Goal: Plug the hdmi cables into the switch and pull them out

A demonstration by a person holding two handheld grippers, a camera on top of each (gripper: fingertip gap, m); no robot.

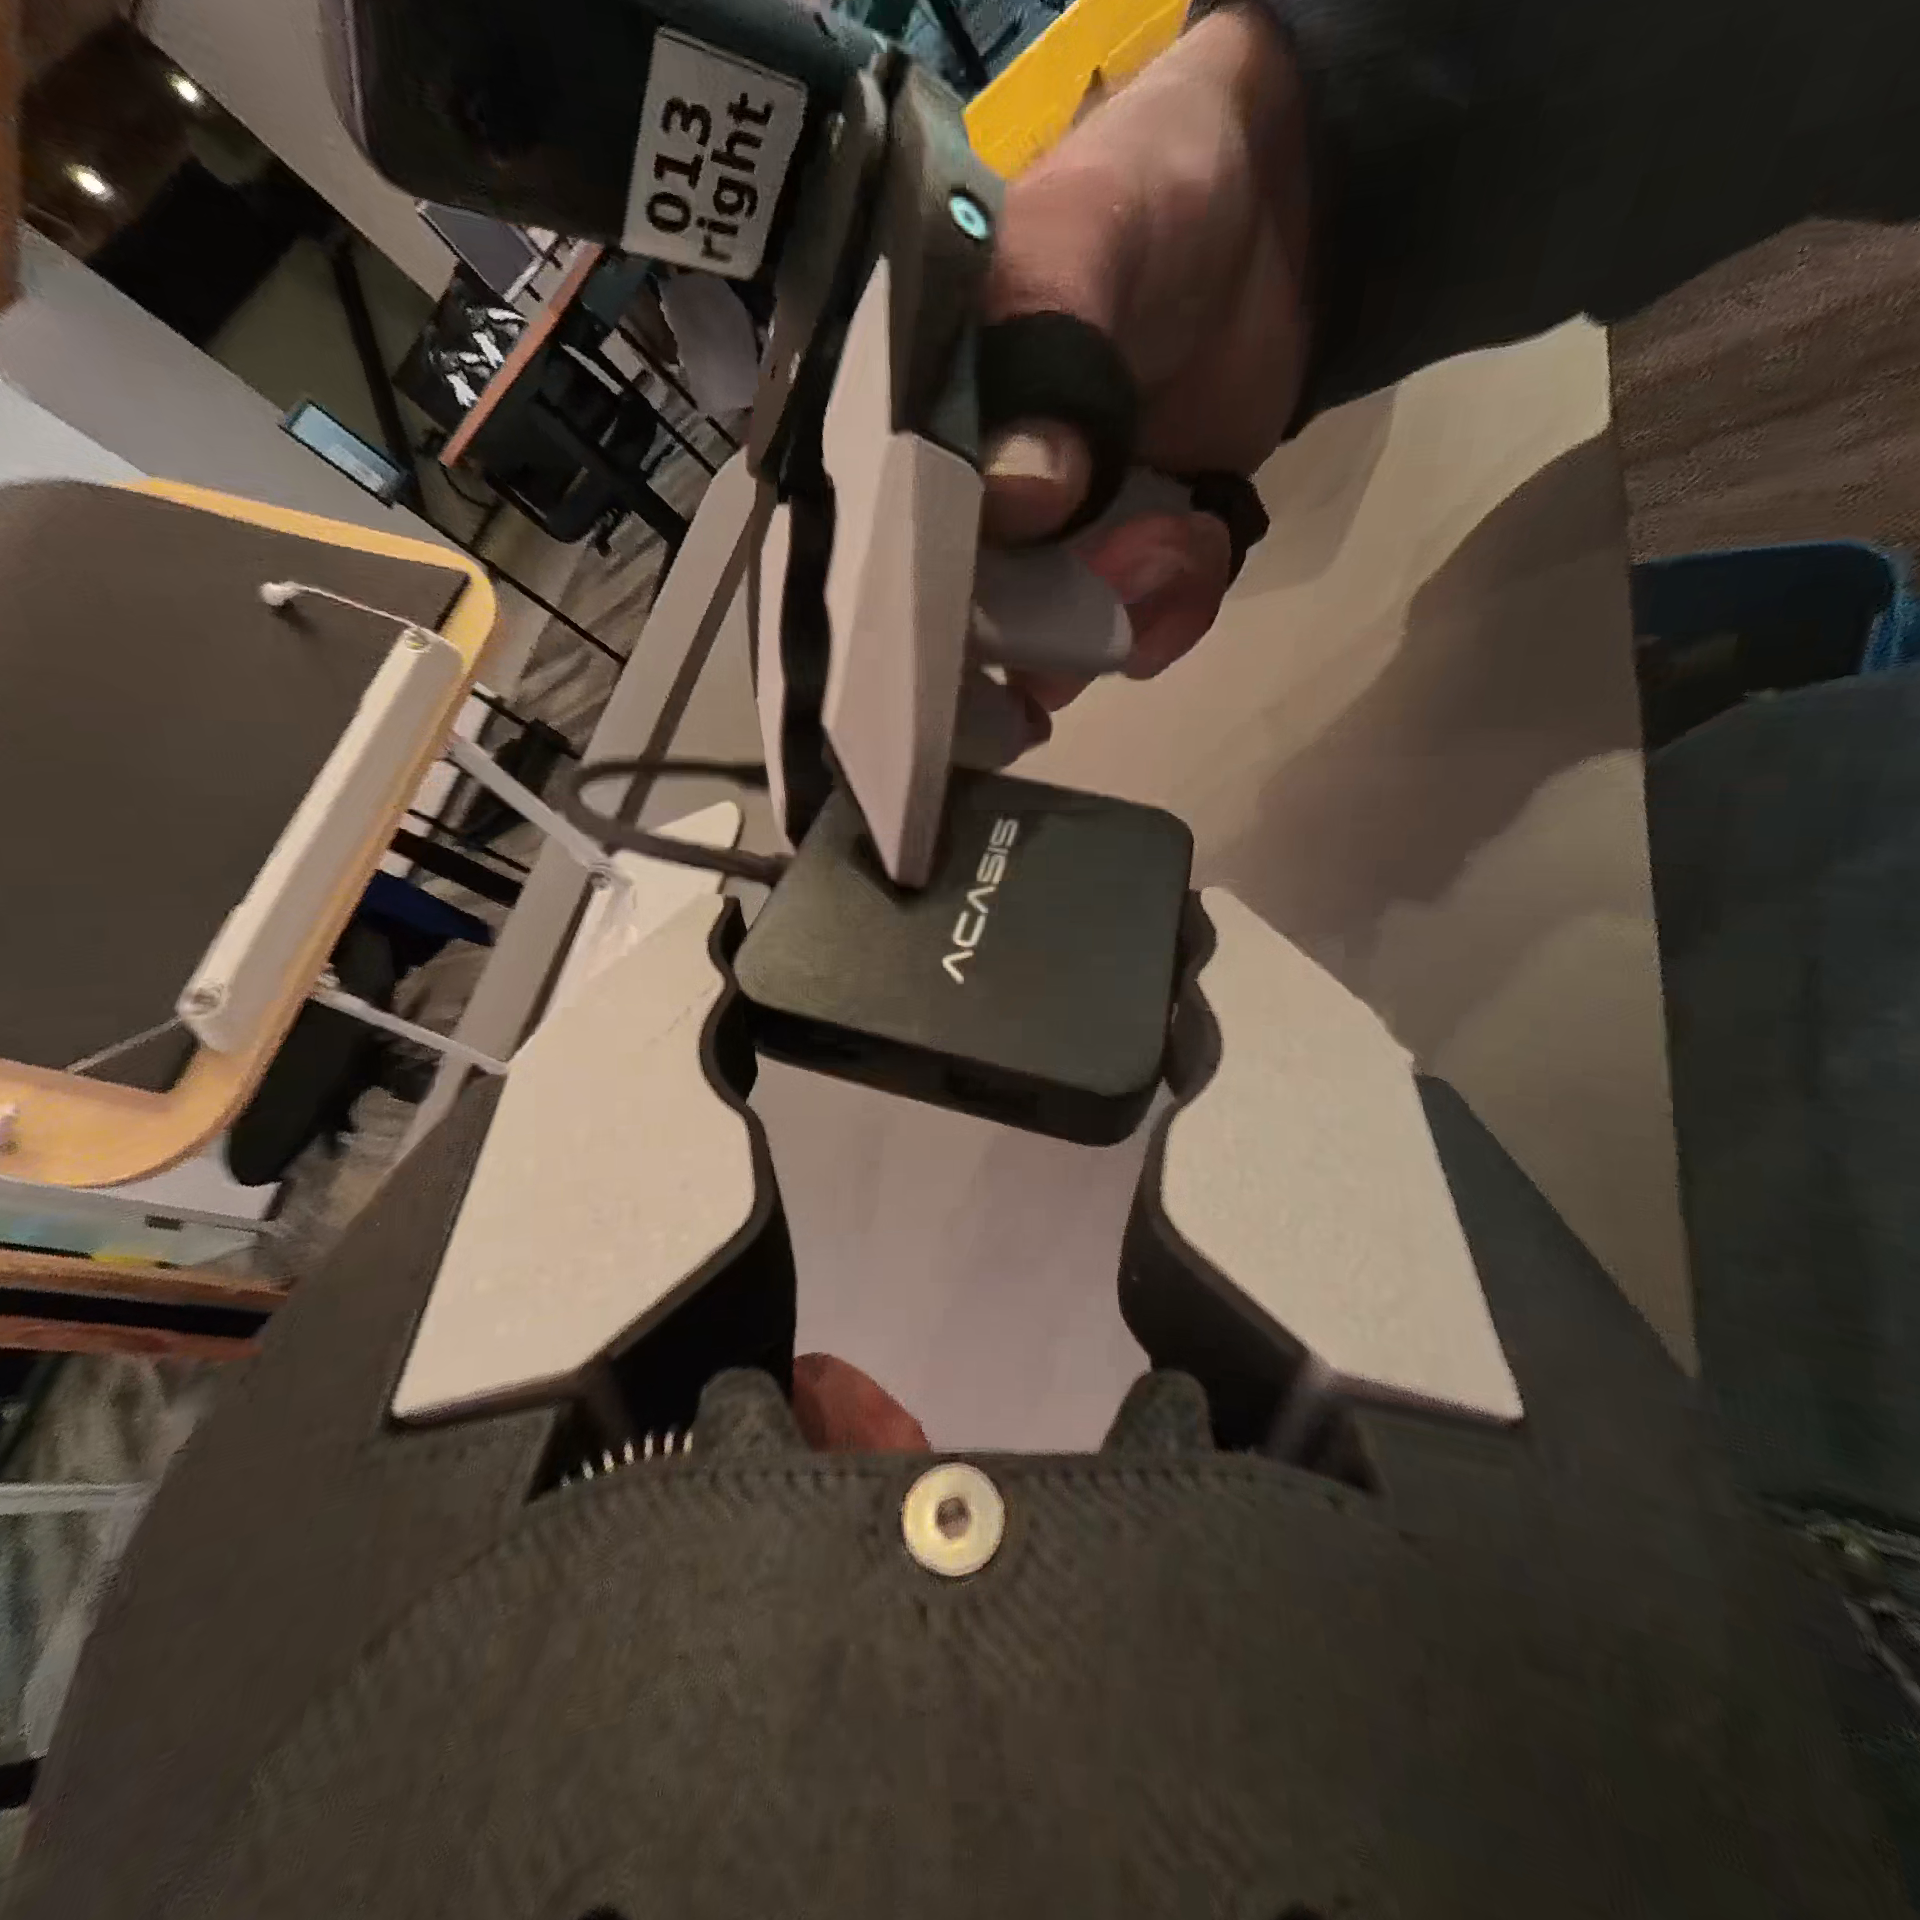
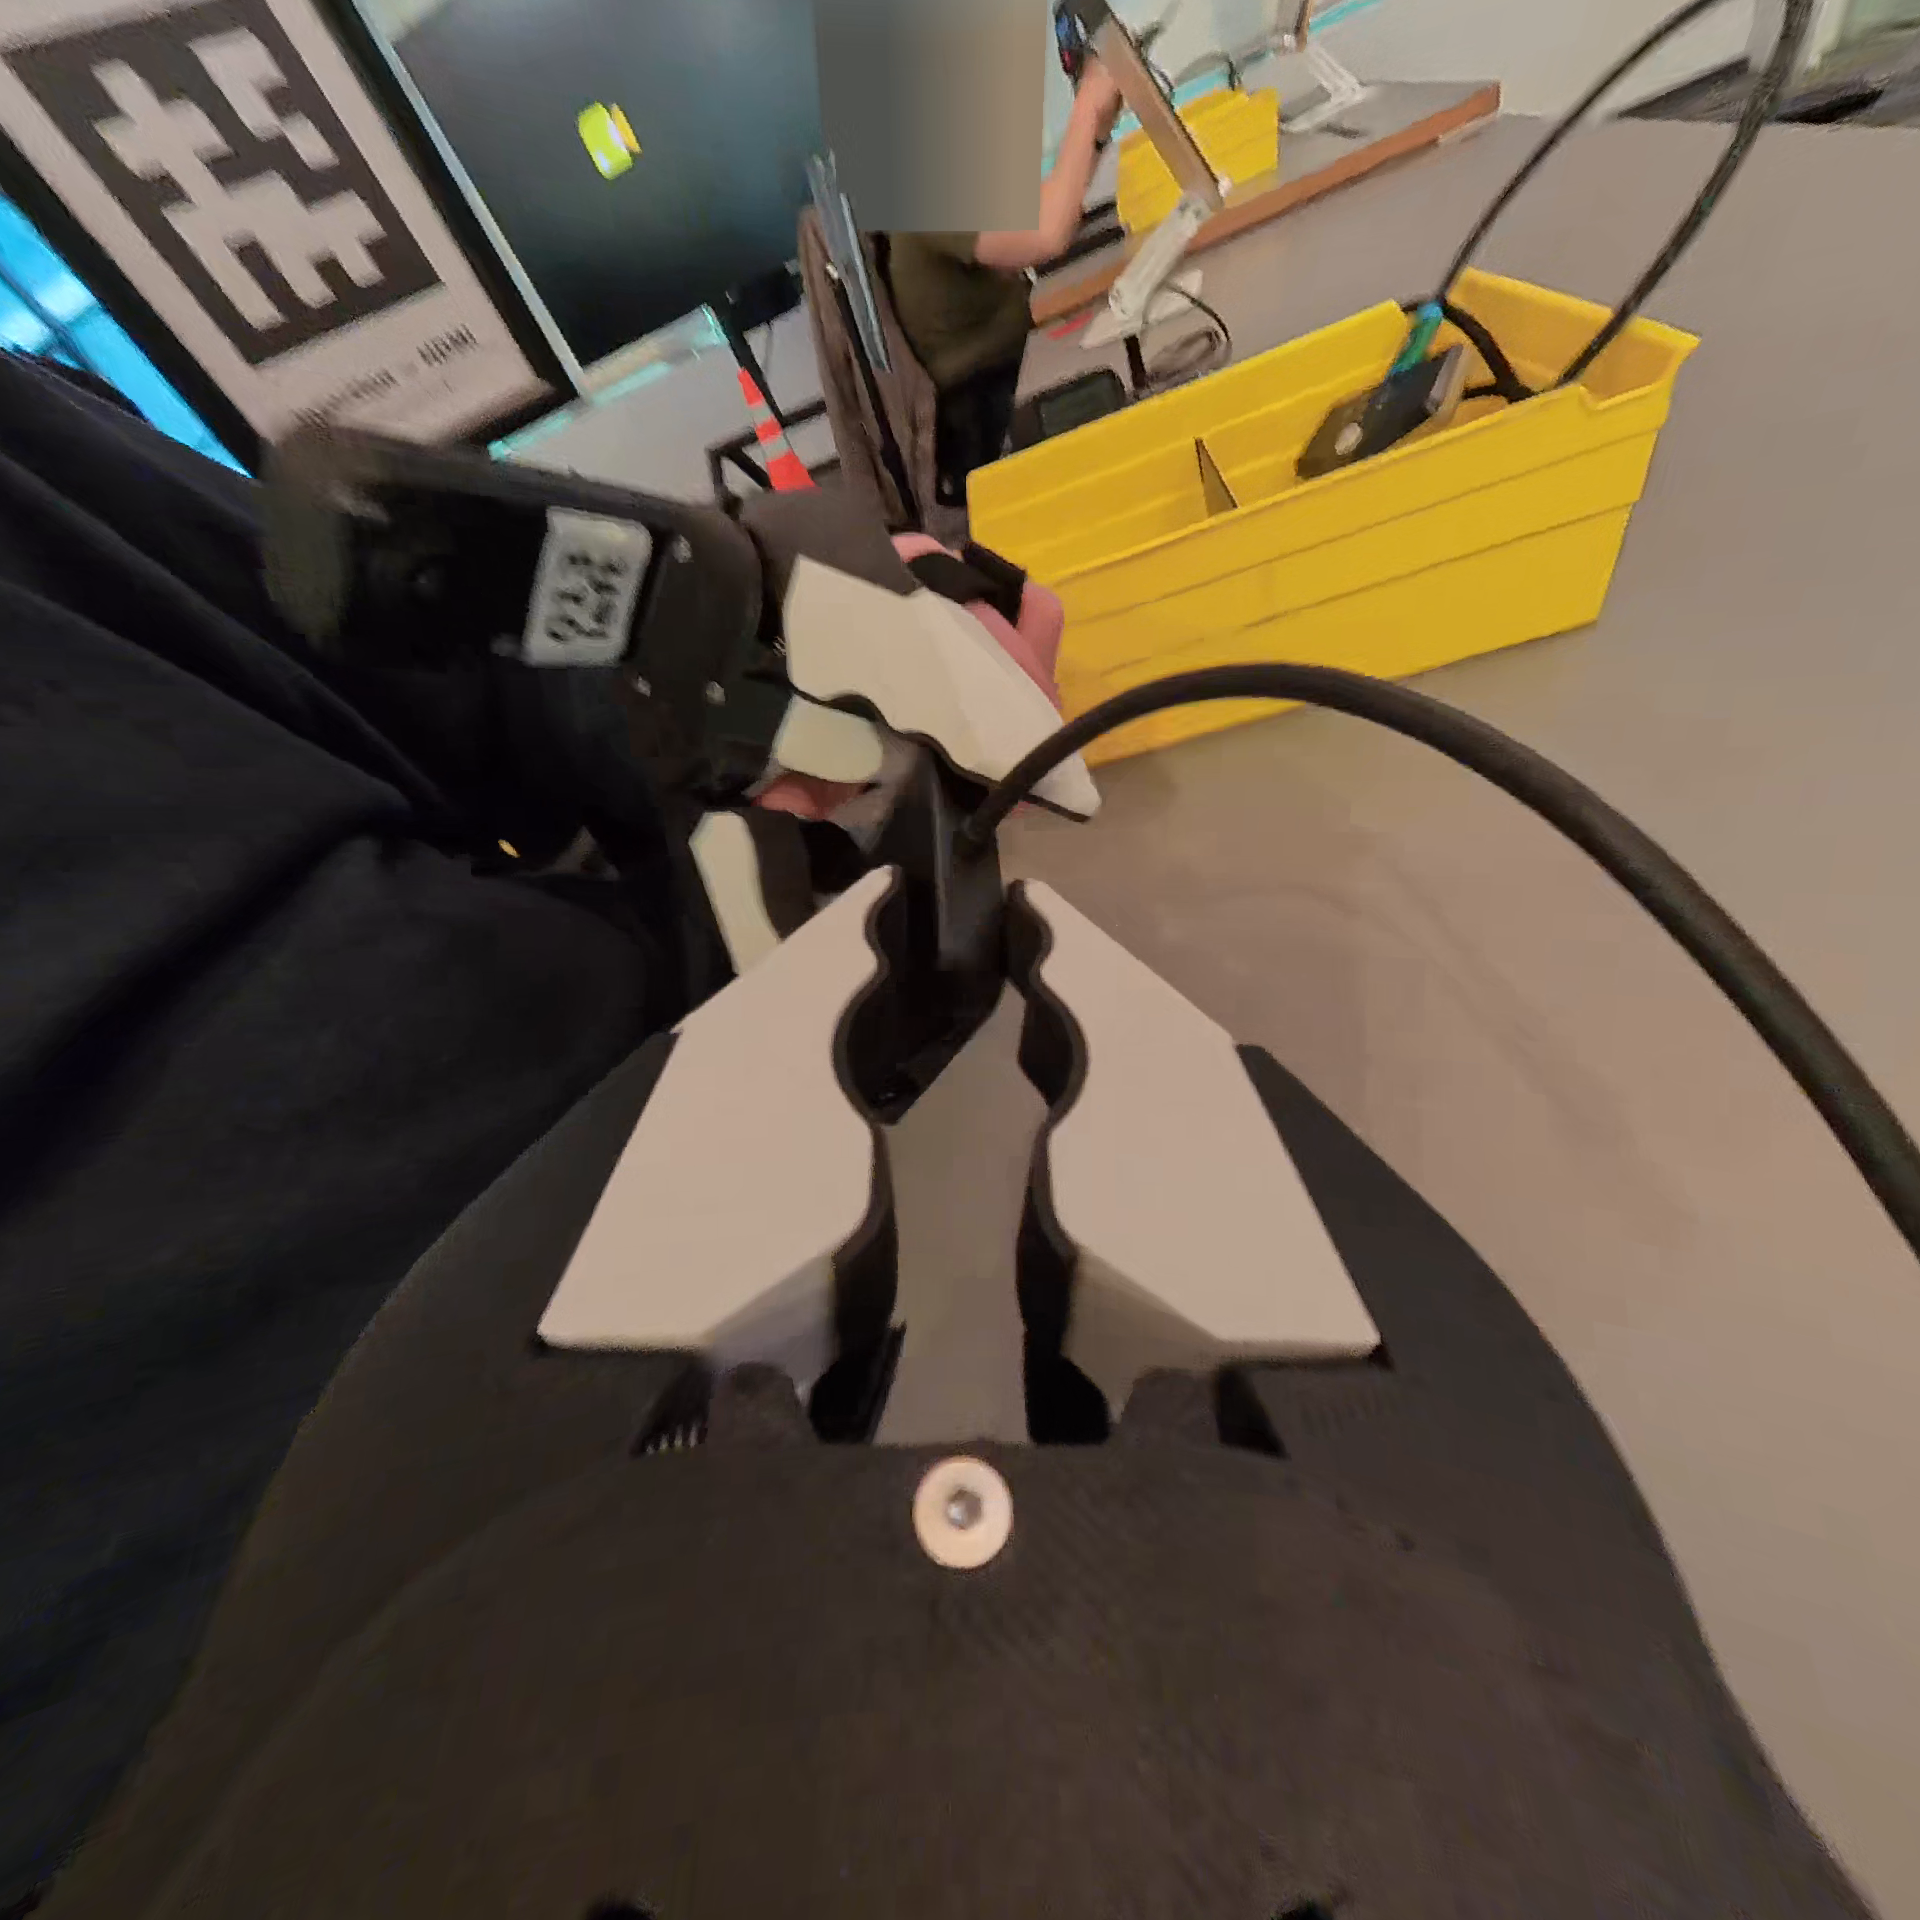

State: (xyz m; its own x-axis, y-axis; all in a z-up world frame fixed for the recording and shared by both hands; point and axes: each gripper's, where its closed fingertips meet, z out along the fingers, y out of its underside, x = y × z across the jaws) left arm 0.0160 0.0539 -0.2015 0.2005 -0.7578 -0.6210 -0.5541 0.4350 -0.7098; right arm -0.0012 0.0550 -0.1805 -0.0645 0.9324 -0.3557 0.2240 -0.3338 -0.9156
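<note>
The black HDMI switch [image 1: 1039, 935] is a flat box gripped by its two sides between the fingertips of my left gripper [image 1: 961, 966]. My right gripper [image 1: 904, 862] comes down from above, with its tips at the switch's far edge. In the right wrist view, my right gripper [image 2: 951, 904] is shut on a black HDMI plug [image 2: 940, 966]. Its black cable [image 2: 1558, 810] arcs away to the right. The same cable [image 1: 665, 821] shows at the switch's far left corner. The left gripper's white fingers [image 2: 935, 686] show just beyond the plug. The port itself is hidden.
A yellow bin [image 2: 1299, 582] on the grey table [image 2: 1455, 1091] holds a black device [image 2: 1382, 416] and more cable. A wood-rimmed chair [image 1: 208, 727] stands to the left. A person [image 2: 956, 312] and an orange cone [image 2: 769, 436] are far behind.
</note>
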